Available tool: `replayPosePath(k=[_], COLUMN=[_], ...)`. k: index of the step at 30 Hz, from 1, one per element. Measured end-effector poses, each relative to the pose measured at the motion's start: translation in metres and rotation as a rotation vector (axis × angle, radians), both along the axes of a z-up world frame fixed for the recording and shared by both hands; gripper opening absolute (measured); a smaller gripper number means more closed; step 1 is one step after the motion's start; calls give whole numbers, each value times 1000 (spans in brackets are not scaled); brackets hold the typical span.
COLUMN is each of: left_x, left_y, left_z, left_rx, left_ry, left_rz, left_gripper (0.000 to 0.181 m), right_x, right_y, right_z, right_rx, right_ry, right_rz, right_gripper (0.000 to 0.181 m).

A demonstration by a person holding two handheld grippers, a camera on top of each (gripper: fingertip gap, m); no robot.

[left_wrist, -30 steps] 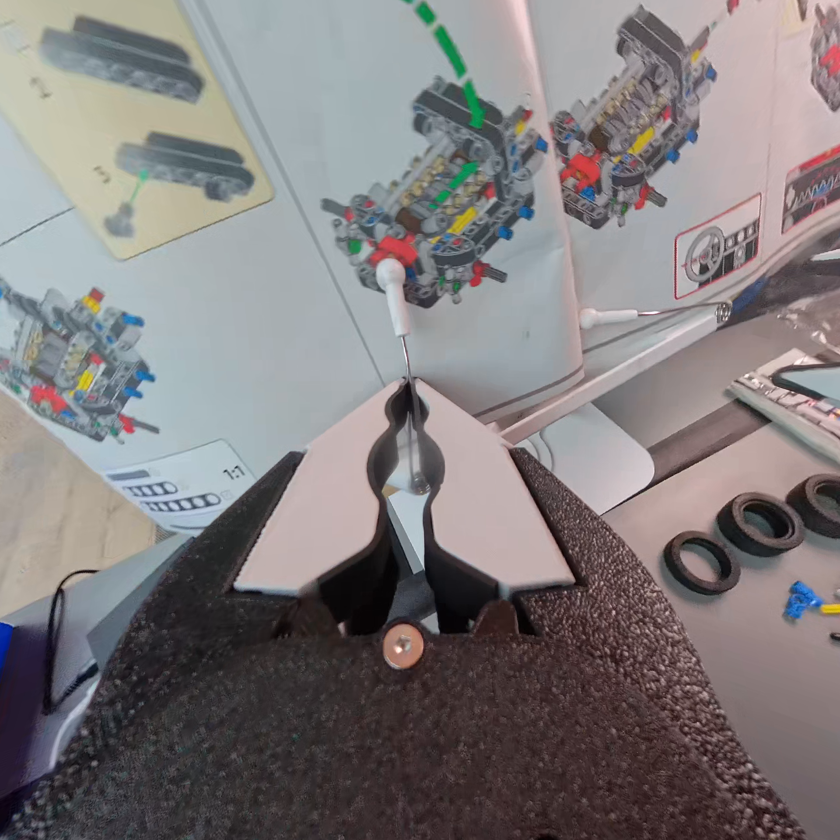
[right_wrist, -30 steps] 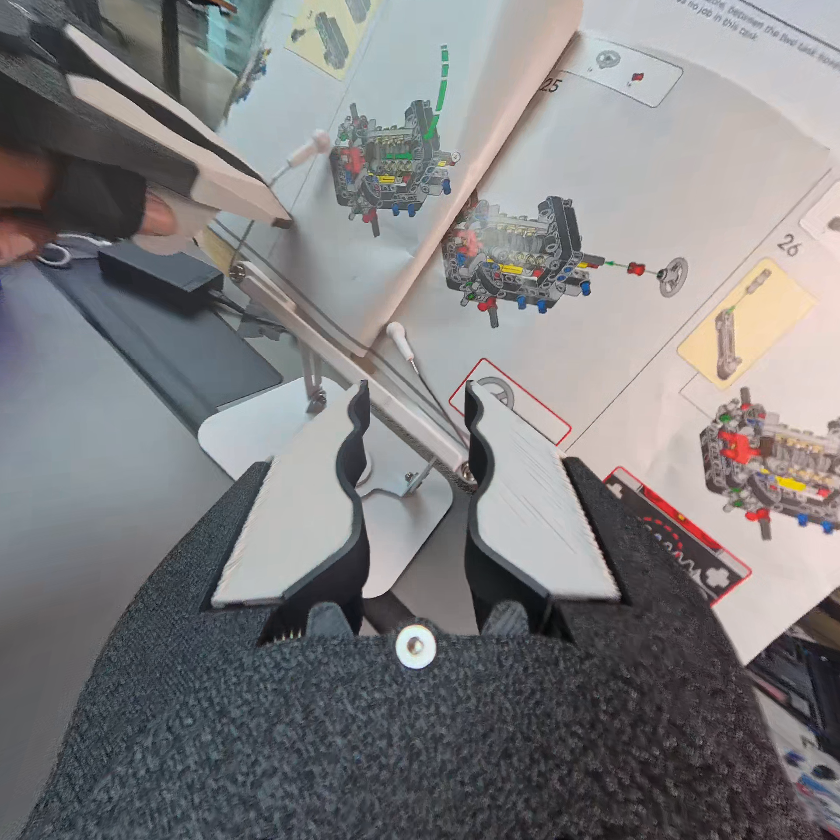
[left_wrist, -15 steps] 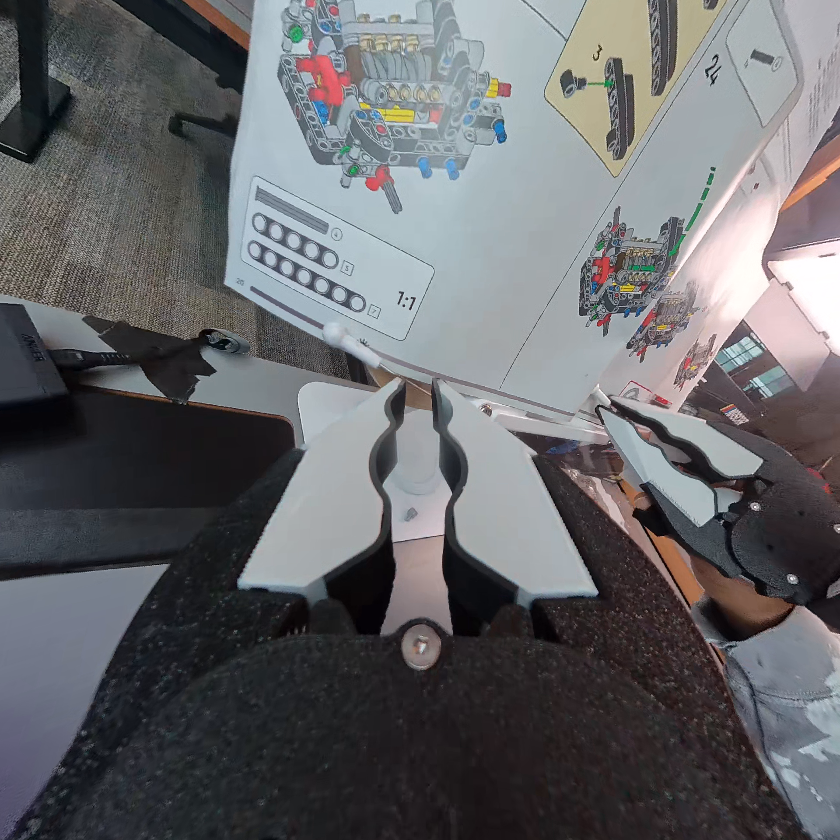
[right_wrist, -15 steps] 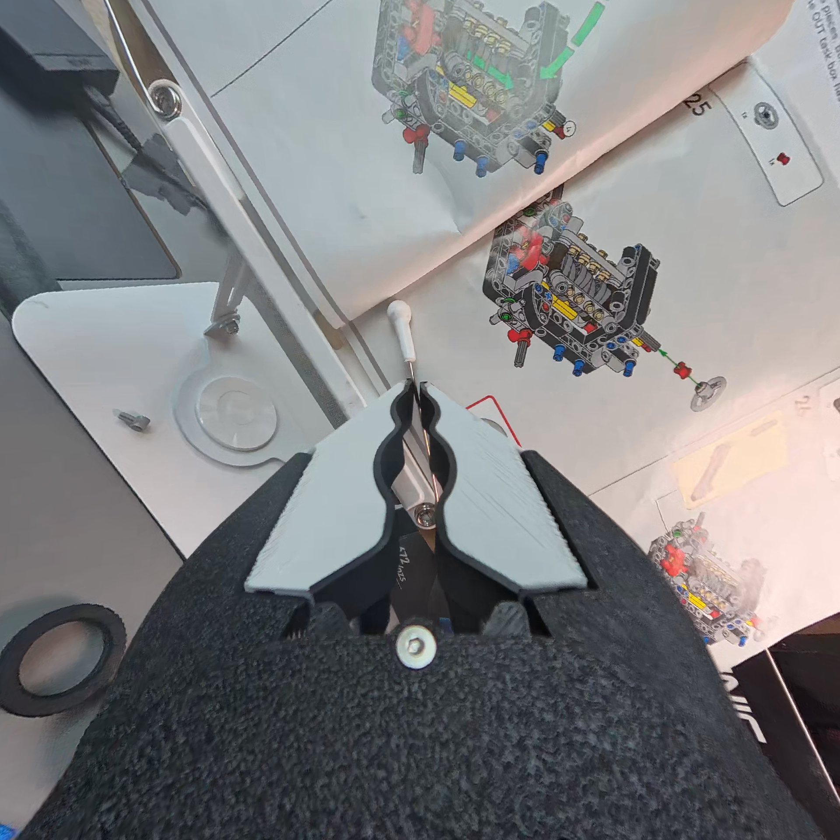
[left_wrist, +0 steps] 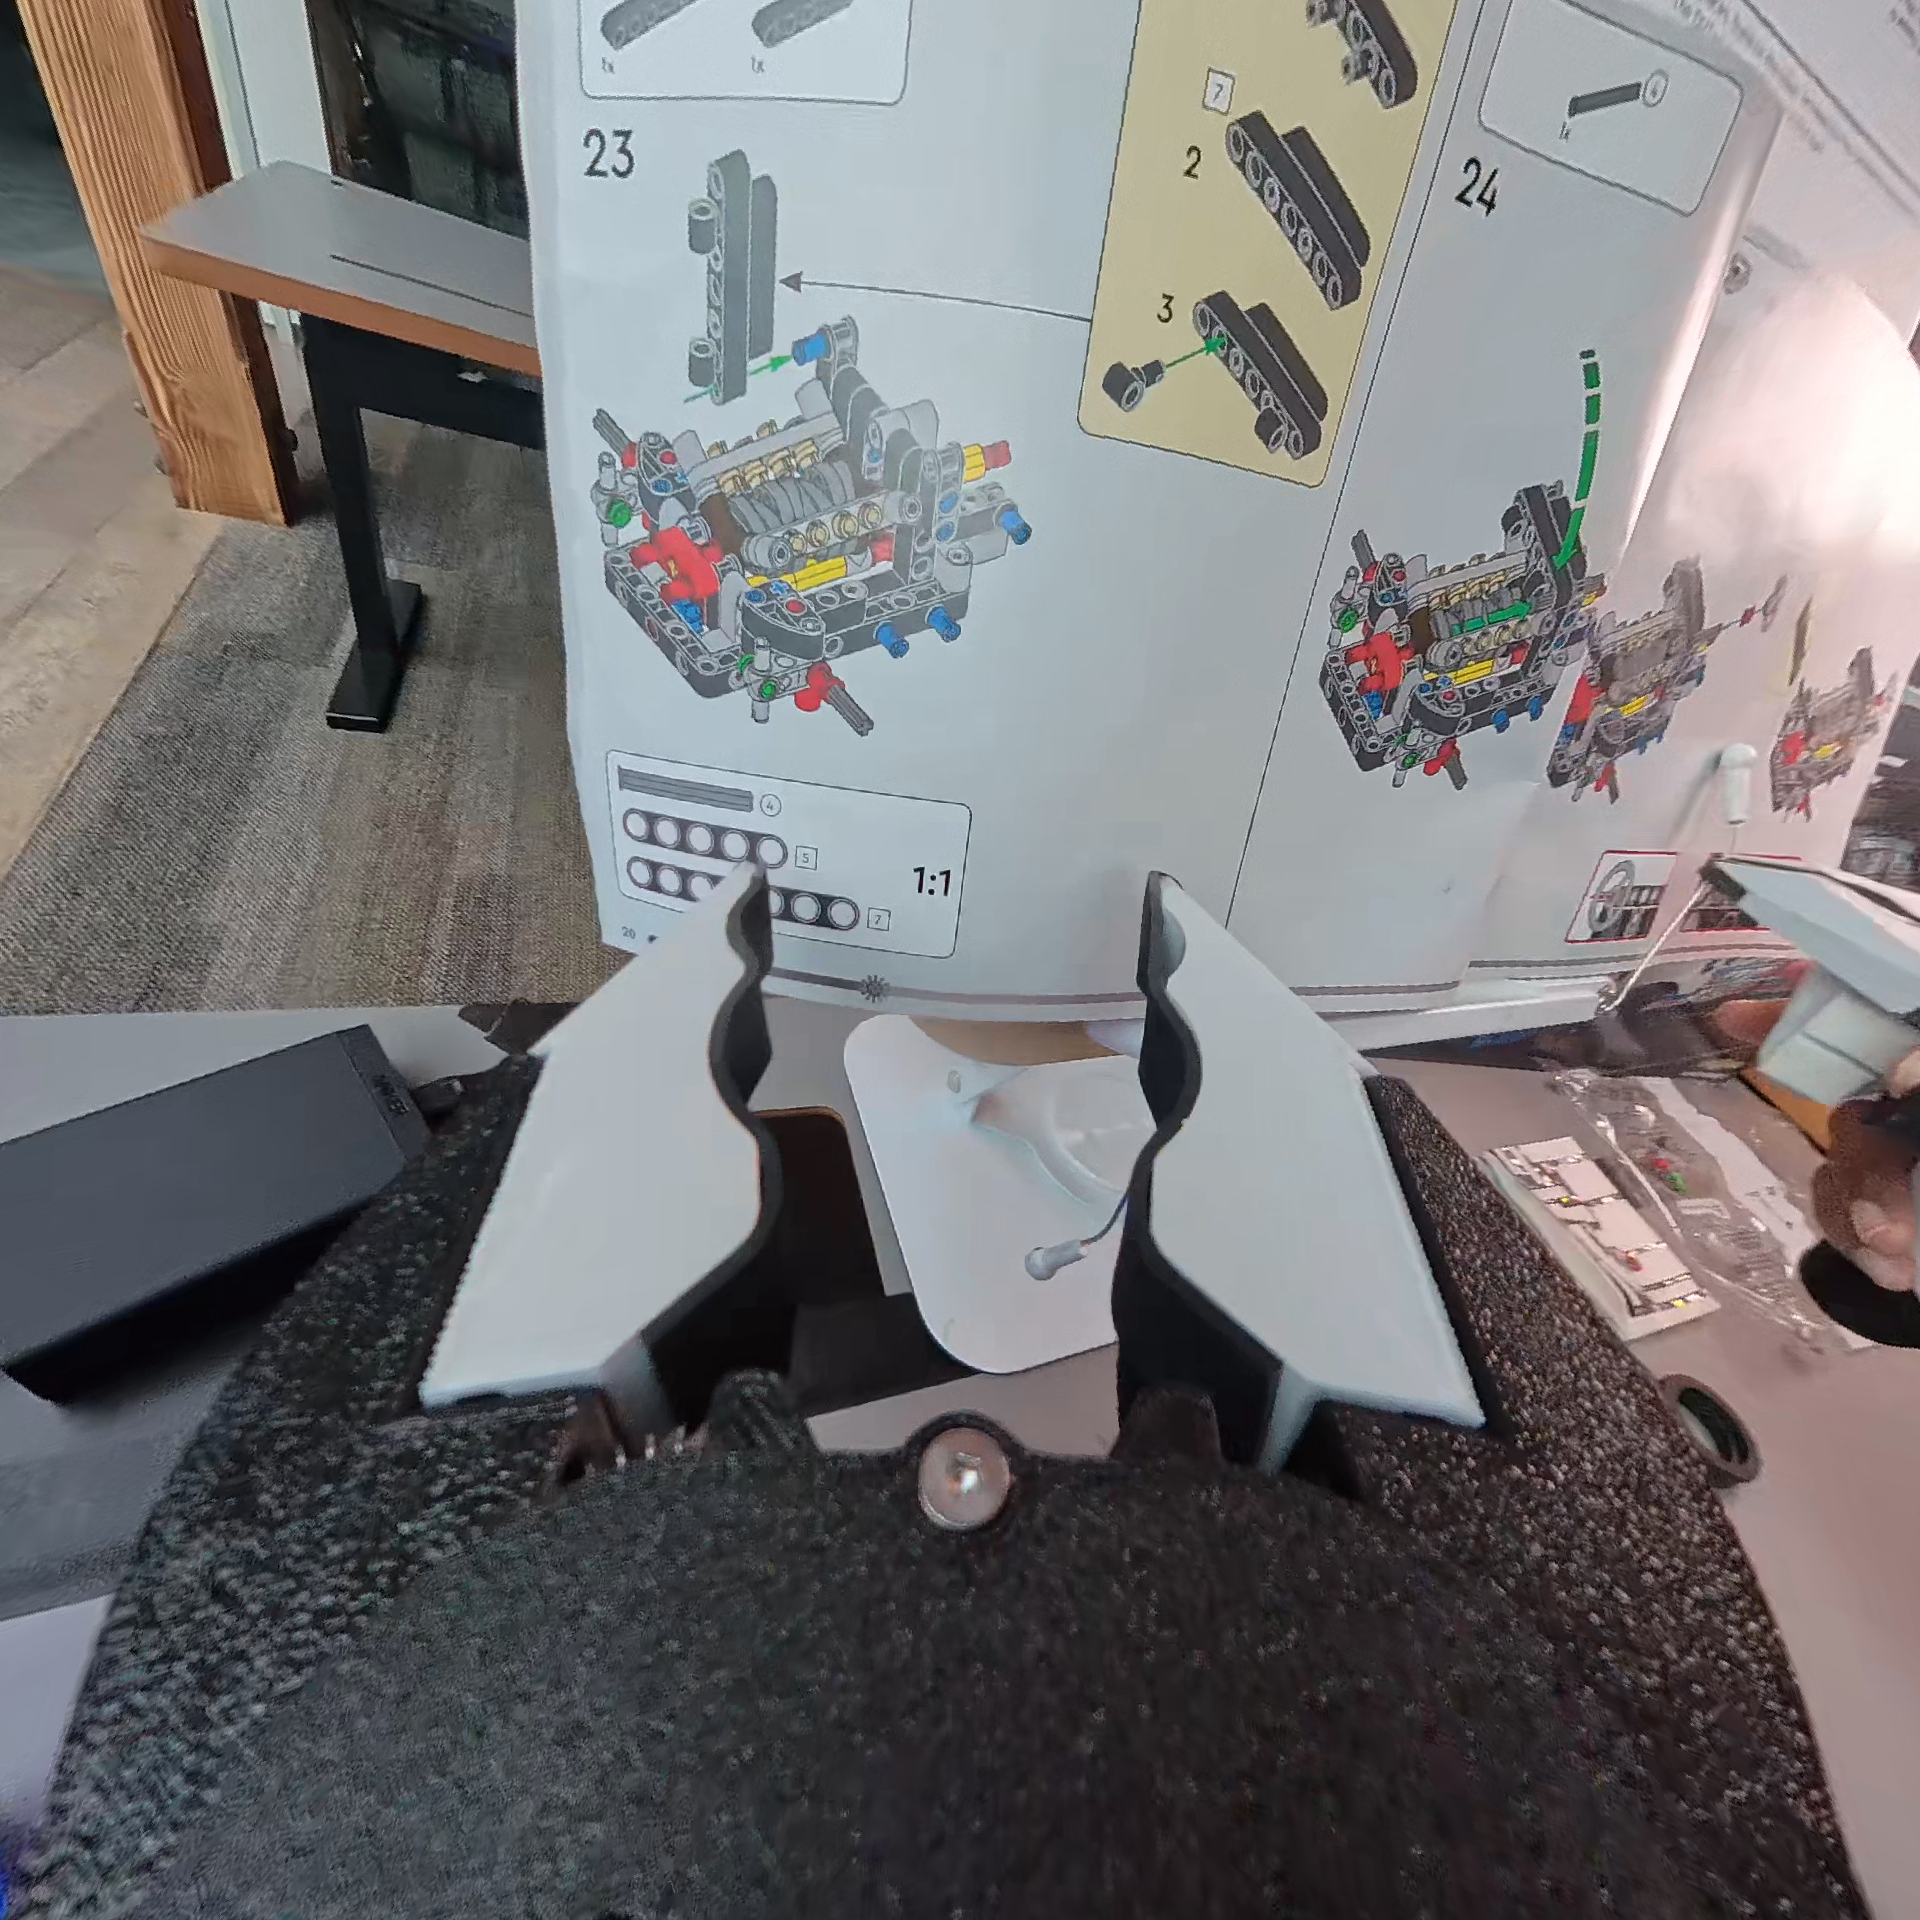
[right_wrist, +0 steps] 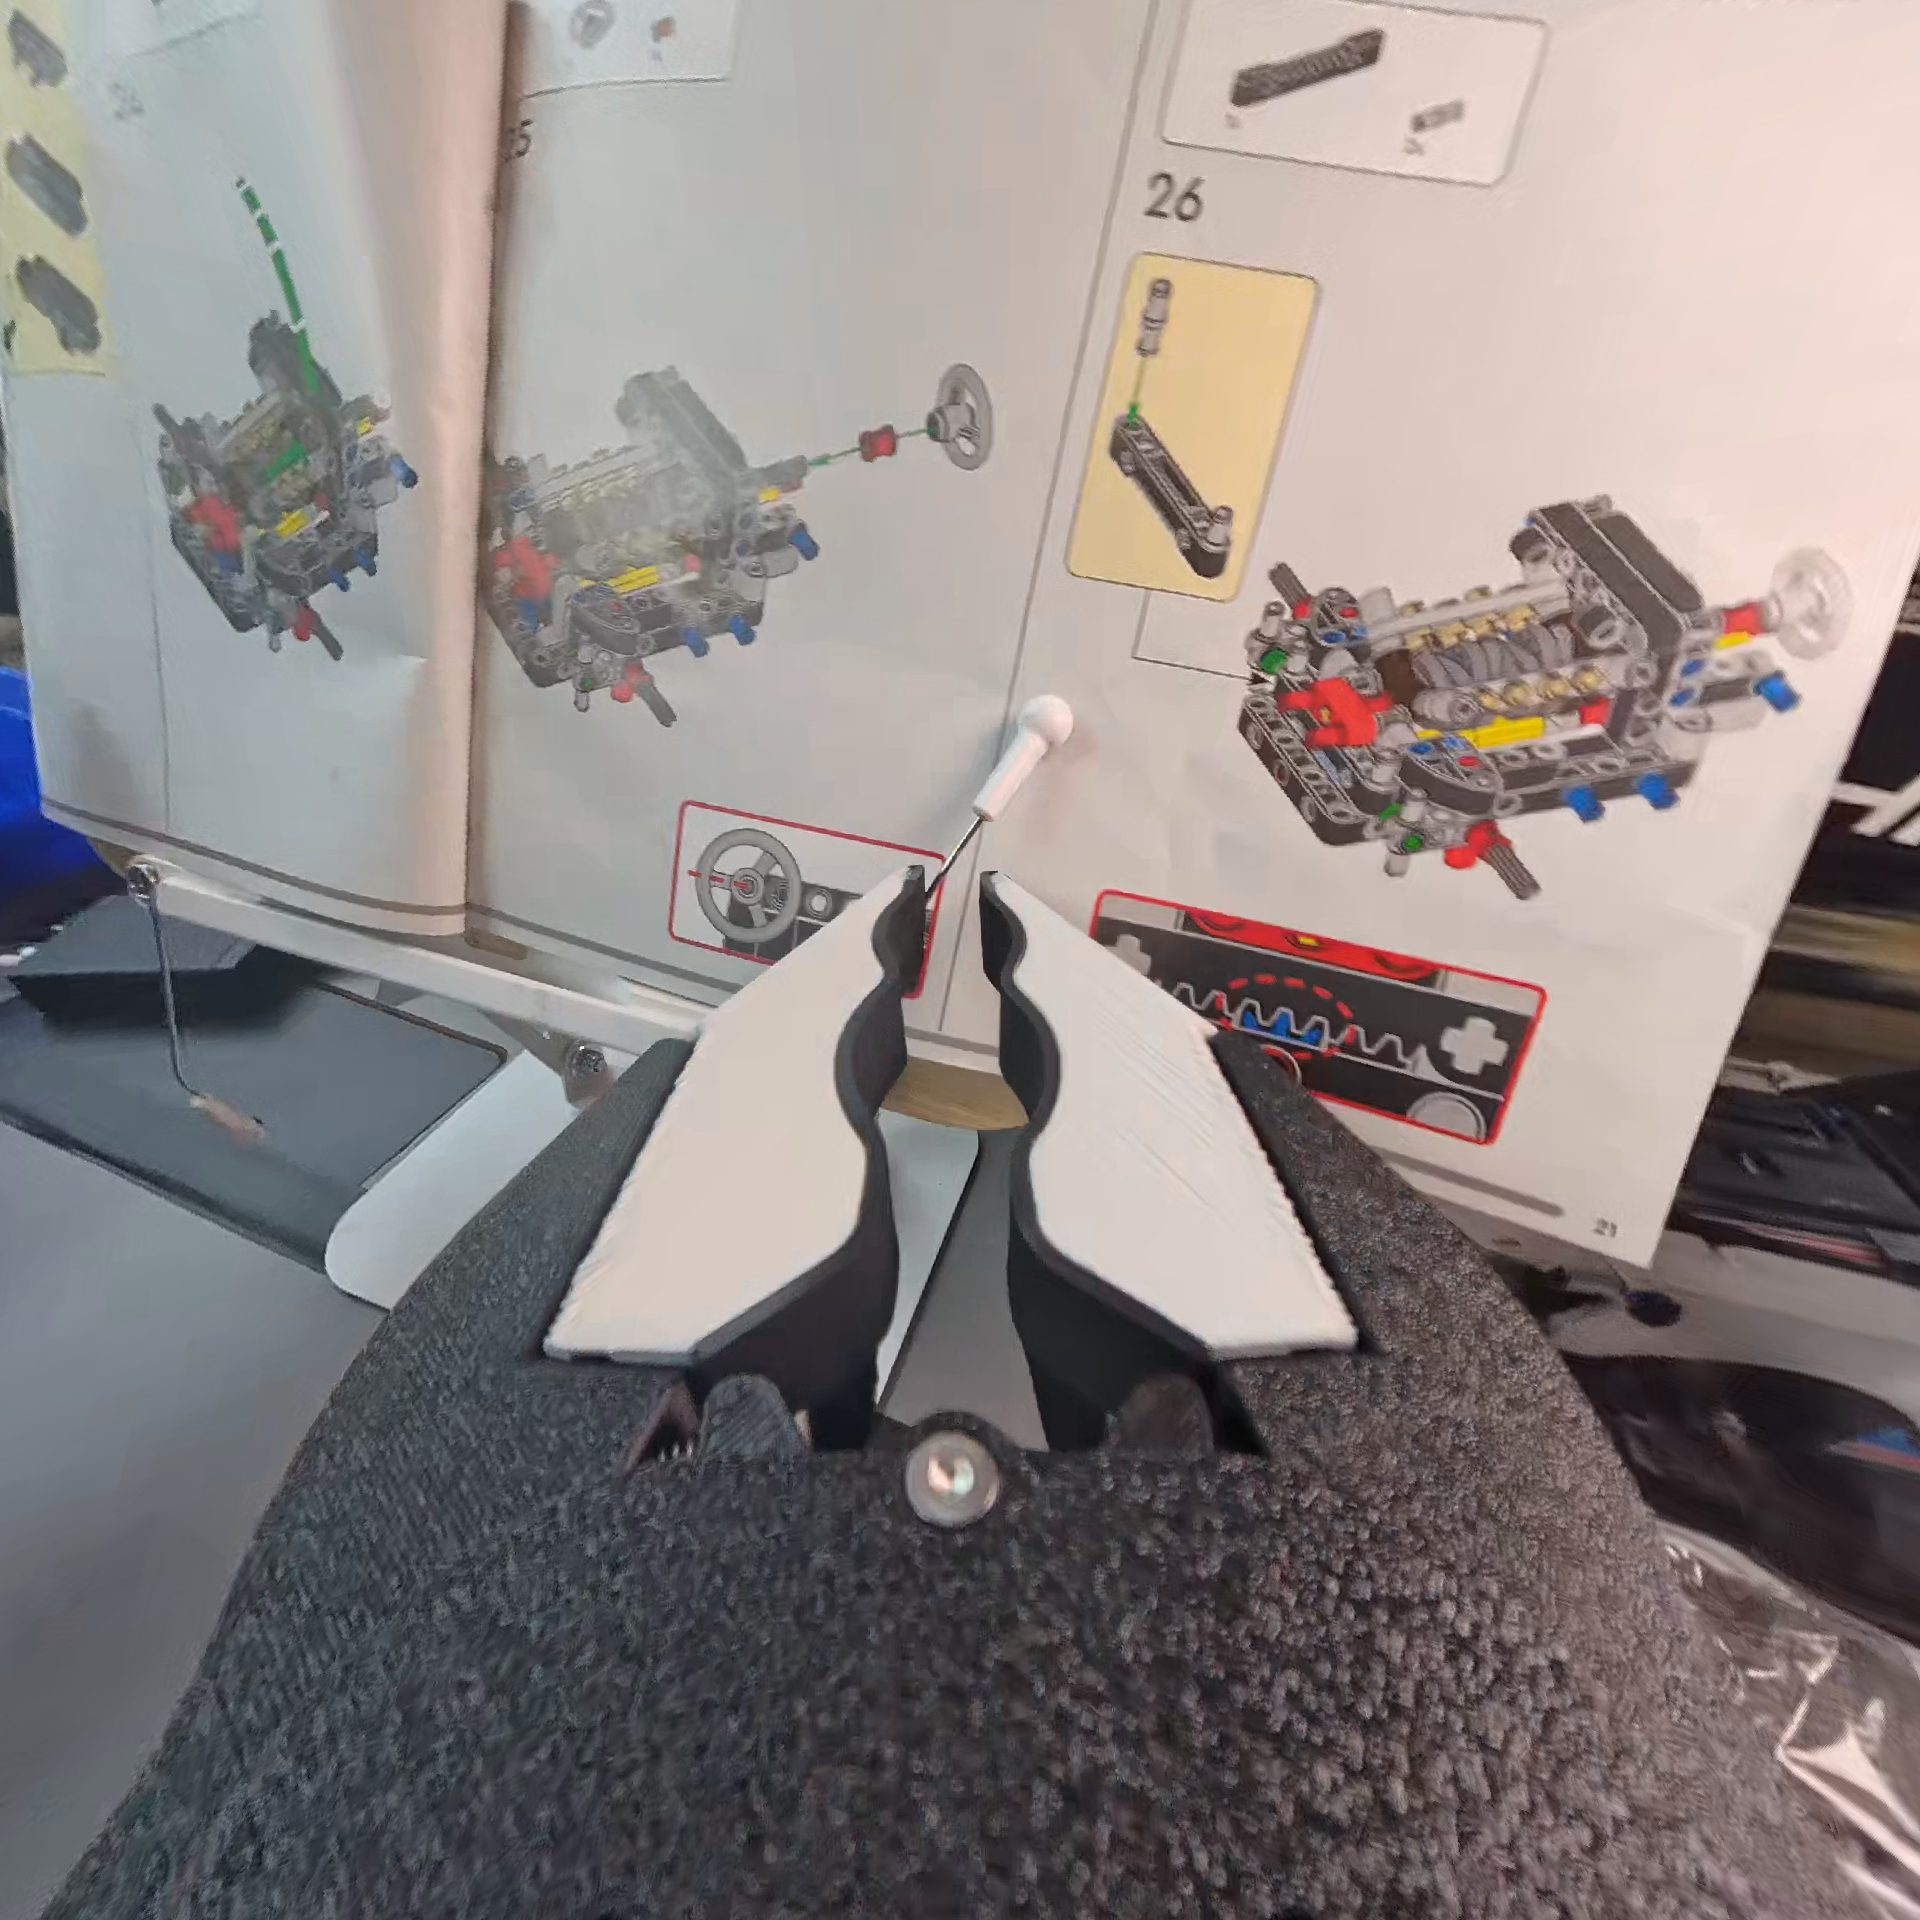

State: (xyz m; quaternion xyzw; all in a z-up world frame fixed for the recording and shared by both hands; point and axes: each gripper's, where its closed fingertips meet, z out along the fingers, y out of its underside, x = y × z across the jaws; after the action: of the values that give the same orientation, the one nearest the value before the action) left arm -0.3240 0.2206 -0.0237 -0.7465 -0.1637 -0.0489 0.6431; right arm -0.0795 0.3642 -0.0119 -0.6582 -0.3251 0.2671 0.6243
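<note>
1. At the far left of the left wrist view a black box point(left_wrist: 177, 1174) lies on the grey counter point(left_wrist: 1829, 1538).
2. The left gripper point(left_wrist: 951, 894) is released, its two fingers wide apart with nothing between them. It stands in front of the lower edge of the open instruction booklet point(left_wrist: 1039, 644).
3. The booklet stands upright on a white book stand point(left_wrist: 966, 1164). The stand's left page-holder wire point(left_wrist: 1060, 1252), with a white tip, hangs down over the base, just beside the inner edge of the left gripper's right finger.
4. In the right wrist view the right gripper point(right_wrist: 945, 883) is slightly released, with a narrow gap between the fingers.
5. The right page-holder wire point(right_wrist: 1023, 758) rises tilted from that gap and rests on the booklet's right page. If the fingers touch it, I cannot tell.
6. At the far right, clear plastic wrap point(right_wrist: 1849, 1745) lies on the counter.
</note>
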Motion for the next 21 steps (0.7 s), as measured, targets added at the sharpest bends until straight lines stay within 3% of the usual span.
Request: replayPosePath(k=[4, 7, 10, 14, 18, 21], left_x=[5, 10, 10, 9, 6, 4], left_y=[14, 22, 27, 29, 25, 18], left_z=[-5, -5, -5, -5, -5, -1], left_rx=[-29, -9, 12, 28, 9, 3], left_ry=[121, 143, 145, 166, 183, 205], left_rz=[22, 51, 91, 132, 143, 152], left_gripper=[80, 82, 80, 77, 68, 52], right_x=[32, 48, 48, 6, -14, 3], right_y=[6, 4, -10, -27, -13, -1], right_z=[-13, -28, 0, 27, 9, -10], right_rx=[-172, -263, -58, 170, 259, 221], right_ry=[144, 161, 128, -68, -266, -288], right_rz=[-15, 14, 43, 78, 24, -51], right_gripper=[5, 14, 18, 26, 21, 13])
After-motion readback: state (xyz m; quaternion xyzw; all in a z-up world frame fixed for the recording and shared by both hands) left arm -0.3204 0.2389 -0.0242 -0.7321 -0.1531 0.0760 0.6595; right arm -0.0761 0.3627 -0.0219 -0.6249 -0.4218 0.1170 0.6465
